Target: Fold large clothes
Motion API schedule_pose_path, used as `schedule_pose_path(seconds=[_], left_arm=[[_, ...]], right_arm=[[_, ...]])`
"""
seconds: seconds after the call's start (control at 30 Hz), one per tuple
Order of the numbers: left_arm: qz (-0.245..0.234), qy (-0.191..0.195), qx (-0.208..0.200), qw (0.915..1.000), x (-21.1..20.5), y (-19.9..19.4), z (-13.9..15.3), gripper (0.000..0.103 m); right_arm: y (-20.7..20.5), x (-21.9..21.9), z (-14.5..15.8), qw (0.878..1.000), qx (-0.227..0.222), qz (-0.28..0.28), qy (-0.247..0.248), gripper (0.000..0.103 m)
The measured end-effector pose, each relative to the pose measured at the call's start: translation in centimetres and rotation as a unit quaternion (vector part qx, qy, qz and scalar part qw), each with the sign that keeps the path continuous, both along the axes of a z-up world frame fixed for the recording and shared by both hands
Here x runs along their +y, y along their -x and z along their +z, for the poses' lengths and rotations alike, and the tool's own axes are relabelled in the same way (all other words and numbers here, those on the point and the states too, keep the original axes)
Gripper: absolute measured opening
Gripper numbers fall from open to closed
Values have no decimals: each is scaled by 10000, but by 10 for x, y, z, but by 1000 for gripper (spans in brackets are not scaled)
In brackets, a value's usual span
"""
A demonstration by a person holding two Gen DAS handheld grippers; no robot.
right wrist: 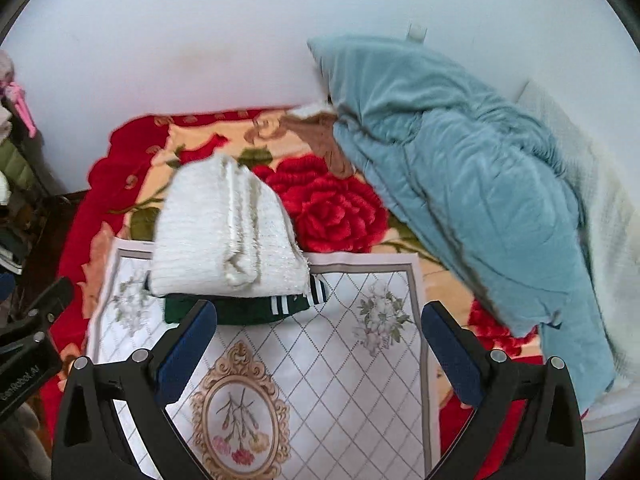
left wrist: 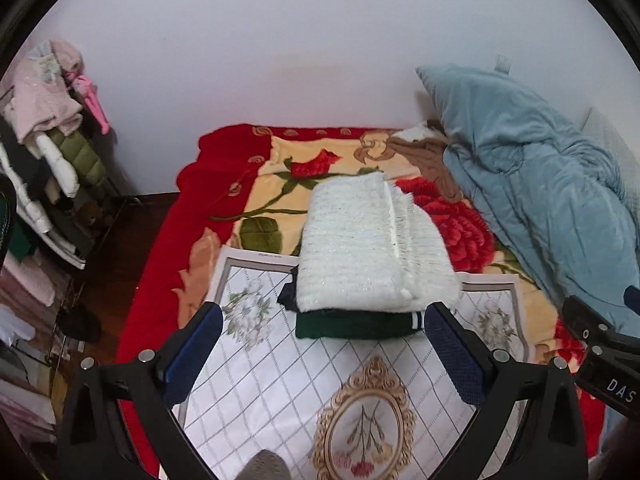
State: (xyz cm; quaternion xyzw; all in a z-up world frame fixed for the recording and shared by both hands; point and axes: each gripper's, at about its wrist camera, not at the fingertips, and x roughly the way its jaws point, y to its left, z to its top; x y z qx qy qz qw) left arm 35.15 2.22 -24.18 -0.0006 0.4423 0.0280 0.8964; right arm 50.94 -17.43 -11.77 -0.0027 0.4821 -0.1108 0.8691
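On the patterned mat (left wrist: 280,380), a folded white knit sweater (left wrist: 368,248) sits atop a dark green garment (left wrist: 352,324); left gripper (left wrist: 322,354) and right gripper (right wrist: 316,350) hover nearby, fingers spread, empty.

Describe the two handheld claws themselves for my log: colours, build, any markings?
Both claws, left claw and right claw, match: black angular frames with silver round fasteners, and fingers faced with dark blue textured pads. White lettering marks each body: "DAS" on the right one, illegible text on the left. No cables or sleeves show.
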Motion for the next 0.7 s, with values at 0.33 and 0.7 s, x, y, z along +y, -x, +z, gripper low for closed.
schedule_pose_path(seconds=[0.33,0.7], left_arm=[[80,162,-559,9983,0,102,94,103],[197,128,-594,9980,2,164,133,103]], right_arm=[[122,24,132,9974,-685,227,90,103],[218,38,207,9944,-992,373,-9,103]])
